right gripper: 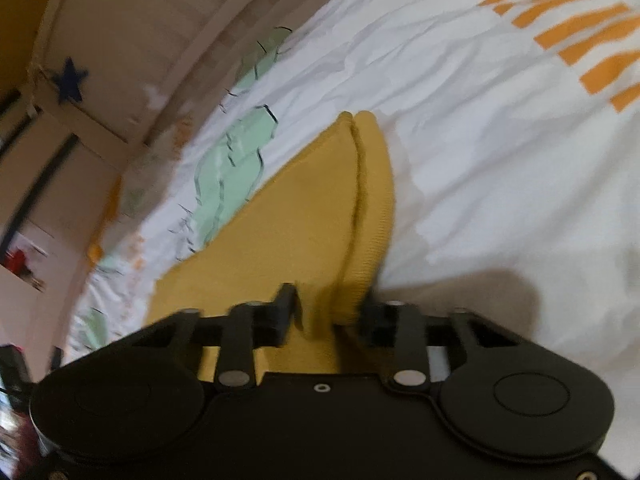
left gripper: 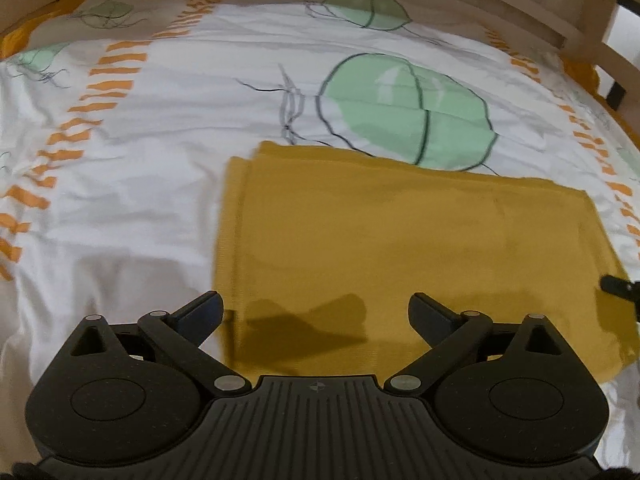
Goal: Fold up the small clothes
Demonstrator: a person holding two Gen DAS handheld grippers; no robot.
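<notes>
A mustard-yellow garment lies folded in a flat rectangle on the white patterned bedsheet. My left gripper is open and empty, hovering over the garment's near left corner. In the right wrist view the same garment shows with two folded layers meeting at a seam. My right gripper is partly open with a bunch of the yellow cloth between its fingers; whether it pinches the cloth I cannot tell. A tip of the right gripper shows at the garment's right edge in the left wrist view.
The sheet has green leaf prints and orange striped bands. A wooden bed frame runs along the far side. In the right wrist view a wooden board with a blue star stands beside the bed.
</notes>
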